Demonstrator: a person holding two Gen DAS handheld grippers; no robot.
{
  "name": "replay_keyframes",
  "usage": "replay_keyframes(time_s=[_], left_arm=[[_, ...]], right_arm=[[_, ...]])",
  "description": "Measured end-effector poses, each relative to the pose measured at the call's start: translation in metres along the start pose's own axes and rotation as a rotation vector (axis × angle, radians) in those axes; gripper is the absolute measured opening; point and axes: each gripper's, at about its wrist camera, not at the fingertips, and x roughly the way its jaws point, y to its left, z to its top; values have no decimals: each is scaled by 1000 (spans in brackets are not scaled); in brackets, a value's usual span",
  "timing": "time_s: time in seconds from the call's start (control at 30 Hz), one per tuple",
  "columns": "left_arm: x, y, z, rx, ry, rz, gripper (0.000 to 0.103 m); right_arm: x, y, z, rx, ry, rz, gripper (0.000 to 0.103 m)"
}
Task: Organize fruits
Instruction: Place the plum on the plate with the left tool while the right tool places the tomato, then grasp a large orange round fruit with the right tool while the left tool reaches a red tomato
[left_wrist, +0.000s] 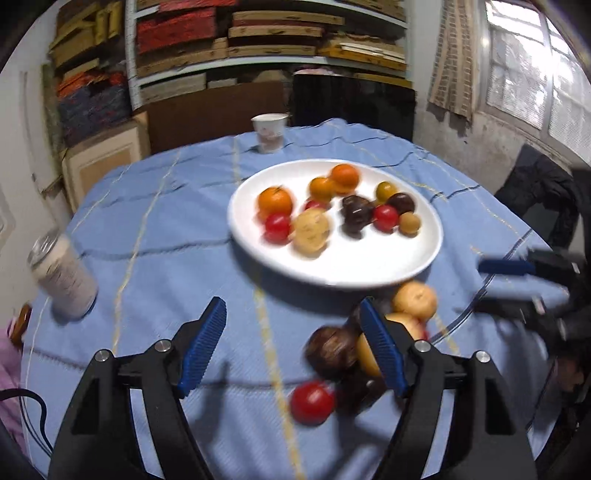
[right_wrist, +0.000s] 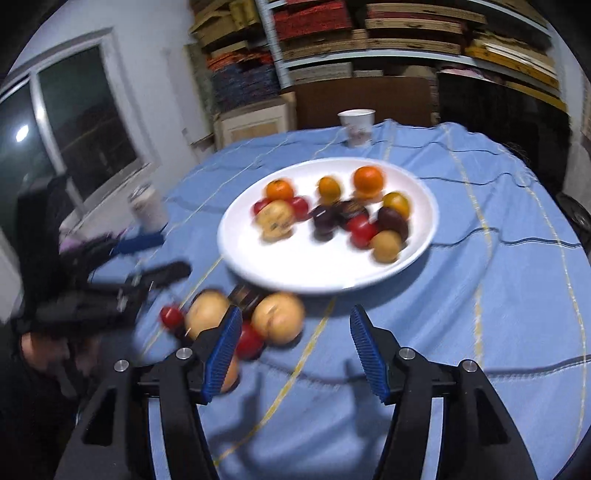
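Both tongs stand apart and empty: left tongs (left_wrist: 291, 347), right tongs (right_wrist: 295, 350). At frame centre a white plate (left_wrist: 351, 266) holds fruits on the blue-clothed table (left_wrist: 166, 229); loose fruits (left_wrist: 413, 299) lie just below its rim.

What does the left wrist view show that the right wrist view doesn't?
Only left wrist: the bright window with a hanging cloth, and the right hand-held gripper at the frame's right edge. Only right wrist: a dark window, and the left hand-held gripper at the frame's left edge. Both: the white plate of fruit, loose fruit in front of it, the paper cup, the can, and both hand-held grippers open, holding nothing.
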Motion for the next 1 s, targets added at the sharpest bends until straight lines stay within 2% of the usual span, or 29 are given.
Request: replay_keyframes(time_s=[0.1,0.17,0.27,0.33,0.4,0.57,0.73,0.87,0.93,1.0], left_arm=[[-3,16,-12,-43,16,16,73],[-5,21,-18,-59,24,15,73],[-9,20,-28,-55,32,11,73],[-12,19,-34,-49,34,11,73],[-13,20,-37,-51,40,3,73],[-16,13,-42,-26,47,-20,73],[-8,-4,-42,26,85,-1,73],[6,0,-40,-16,135,22,69],[9,3,-39,-39,138,26,69],[7,-1,-39,-29,137,35,63]], right_arm=[[8,30,-16,-79,45,40,59],[16,45,-20,-115,61,31,59],[30,53,-17,-94,93,30,57],[38,56,-16,-86,107,11,51],[42,56,-16,-68,113,-4,42],[28,48,-21,-14,62,25,42],[15,23,-32,50,40,43,42],[11,9,-34,103,33,53,42],[11,11,-34,89,28,51,42],[10,14,-35,69,25,47,42]])
